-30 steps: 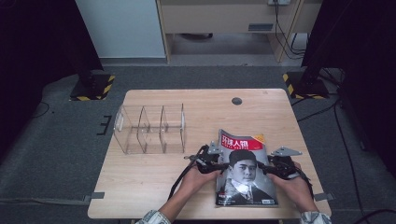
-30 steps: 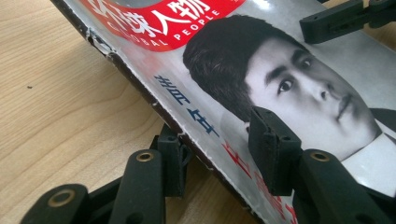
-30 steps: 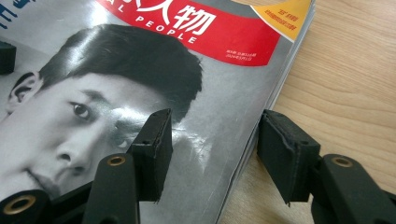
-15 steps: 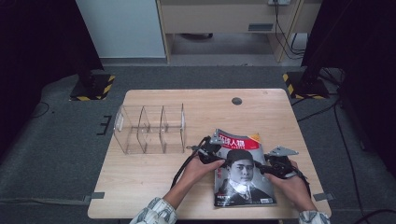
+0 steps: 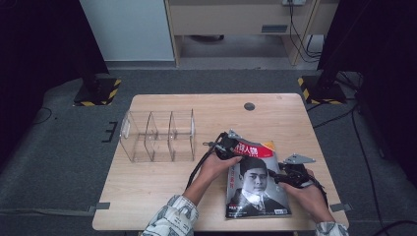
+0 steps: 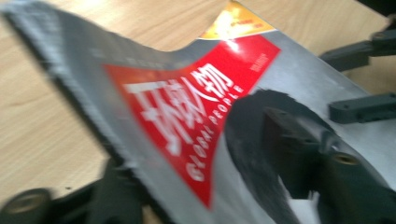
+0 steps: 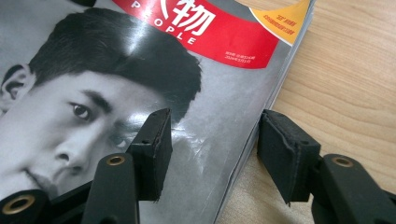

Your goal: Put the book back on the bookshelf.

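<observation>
A magazine [image 5: 255,187] with a grey portrait cover and a red title band lies near the table's front right. My left gripper [image 5: 229,146] is at its far left corner, which is bent up off the wood. In the left gripper view the magazine [image 6: 187,116] runs between my left gripper's [image 6: 201,163] jaws, one beneath and one on the cover; they have just been closing on it. My right gripper [image 5: 284,176] straddles the right edge. In its own view my right gripper [image 7: 217,140] is open, one pad [image 7: 156,149] over the cover [image 7: 93,93] and one beside the edge.
A clear plastic divider rack [image 5: 157,136] with several compartments stands left of the magazine. A dark round grommet [image 5: 249,106] sits near the table's far edge. Yellow-and-black striped stand bases [image 5: 98,93] lie on the floor beyond the table [image 5: 147,196].
My left gripper moved from the magazine's left edge up toward its far left corner, and that corner curled up from the table. The right gripper stayed put.
</observation>
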Available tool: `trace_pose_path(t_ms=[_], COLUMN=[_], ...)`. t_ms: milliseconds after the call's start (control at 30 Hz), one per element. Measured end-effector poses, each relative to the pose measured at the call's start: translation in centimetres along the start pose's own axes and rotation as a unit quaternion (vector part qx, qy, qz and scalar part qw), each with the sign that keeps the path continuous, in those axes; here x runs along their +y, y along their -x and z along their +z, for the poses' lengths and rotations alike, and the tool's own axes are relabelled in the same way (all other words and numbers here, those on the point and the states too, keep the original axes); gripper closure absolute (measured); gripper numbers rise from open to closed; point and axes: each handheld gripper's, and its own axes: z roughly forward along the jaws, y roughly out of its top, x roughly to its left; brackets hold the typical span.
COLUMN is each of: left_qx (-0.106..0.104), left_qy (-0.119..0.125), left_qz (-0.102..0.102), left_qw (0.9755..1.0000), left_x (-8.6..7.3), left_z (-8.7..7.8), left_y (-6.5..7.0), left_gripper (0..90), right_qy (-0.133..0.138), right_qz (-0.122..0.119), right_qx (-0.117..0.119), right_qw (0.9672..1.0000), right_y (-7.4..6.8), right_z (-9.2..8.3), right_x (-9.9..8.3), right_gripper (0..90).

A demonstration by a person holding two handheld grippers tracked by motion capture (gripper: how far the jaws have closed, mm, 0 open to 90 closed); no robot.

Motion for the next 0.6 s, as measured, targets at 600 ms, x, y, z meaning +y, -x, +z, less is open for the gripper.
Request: trace_pose_path(t_ms=[600], left_qx=[-0.04], left_qy=[0.004], left_qz=[-0.012], left_qw=[0.9991], left_x=[1.6], left_z=[0.7], left_y=[-0.3], left_gripper=[51.2], right_qy=[0.009], right_qz=[-0.004], right_qx=[-0.022], right_qw=[0.9997], right_y=[0.8], right_z=[0.3], right_x=[0.4], right_gripper=[57.2])
